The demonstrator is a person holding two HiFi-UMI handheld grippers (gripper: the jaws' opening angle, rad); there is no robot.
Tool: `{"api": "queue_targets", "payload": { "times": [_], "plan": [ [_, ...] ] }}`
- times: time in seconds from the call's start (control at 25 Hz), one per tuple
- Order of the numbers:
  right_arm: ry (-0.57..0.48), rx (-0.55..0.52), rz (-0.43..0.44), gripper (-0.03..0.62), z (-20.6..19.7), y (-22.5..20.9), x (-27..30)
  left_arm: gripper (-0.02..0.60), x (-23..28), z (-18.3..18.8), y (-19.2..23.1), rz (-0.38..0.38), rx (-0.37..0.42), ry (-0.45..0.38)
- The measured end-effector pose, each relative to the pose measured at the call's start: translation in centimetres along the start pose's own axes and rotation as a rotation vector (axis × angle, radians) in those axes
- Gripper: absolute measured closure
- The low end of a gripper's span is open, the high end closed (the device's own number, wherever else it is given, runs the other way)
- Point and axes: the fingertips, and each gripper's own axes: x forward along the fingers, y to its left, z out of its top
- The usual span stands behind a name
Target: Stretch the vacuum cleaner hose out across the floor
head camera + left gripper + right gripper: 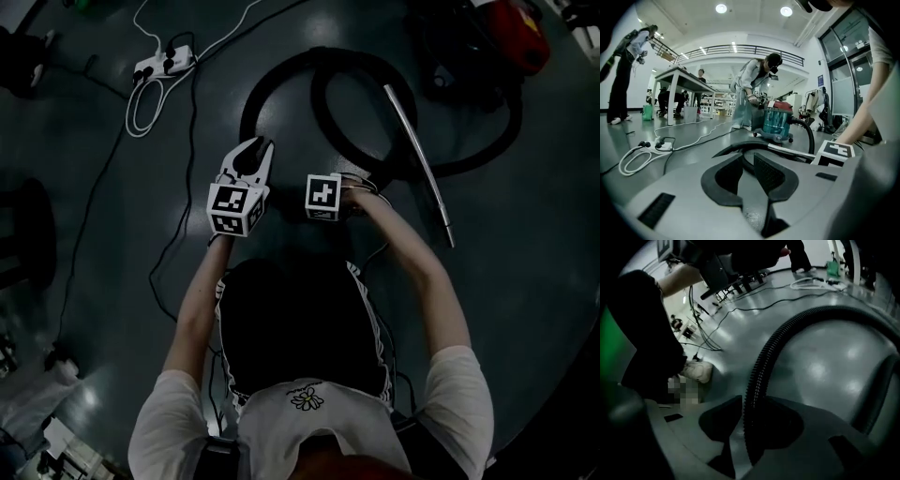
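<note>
Right gripper view: the right gripper (751, 405) has its jaws clenched on the hose (761, 365). The ribbed black tube runs straight up between the pads and curves away over the floor (530, 234). The grip sits low, close to the floor, which in my judgement suits dragging a length outward rather than lifting it.

The left gripper (747, 158) is just beside it, to its left. Its jaws stand a narrow gap apart and grasp nothing; the hose shows only beyond their tips. It appears held ready to take a second grip or to steady the coil.

Beyond both grippers, the head view shows the hose lying in overlapping loops on the floor in front of the person, not yet drawn out. Across the right side of the loops lies the metal wand (419, 161), slanting from far to near. Its weight may catch on the loops when the hose is pulled.

Farther off, the hose ends at the vacuum cleaner (777, 123), standing on its castors. A hard pull could roll it along instead of straightening the hose.

At the far left of the floor, well apart from the hose, a power strip (164, 64) and its white cable lie clear of the work.
</note>
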Motion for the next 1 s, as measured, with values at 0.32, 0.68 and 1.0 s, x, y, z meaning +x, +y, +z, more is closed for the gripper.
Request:
{"api": "queue_targets", "payload": {
  "times": [0.32, 0.68, 1.0],
  "plan": [
    [-0.757, 0.435, -0.333, 0.445, -0.8, -5.4, -11.2, 0.525, 1.8, -2.9, -2.2, -0.053, 0.025, 0.068],
    [-0.372, 0.776, -0.996, 0.442, -24.1, -12.4, -19.5, 0.525, 2.0, -6.3, -1.3, -0.034, -0.013, 0.135],
    [-0.052, 0.824, -0.962, 0.427, -28.3, -17.0, -15.3, 0.525, 2.5, -12.0, -1.3, -0.028, -0.041, 0.244]
  ]
}}
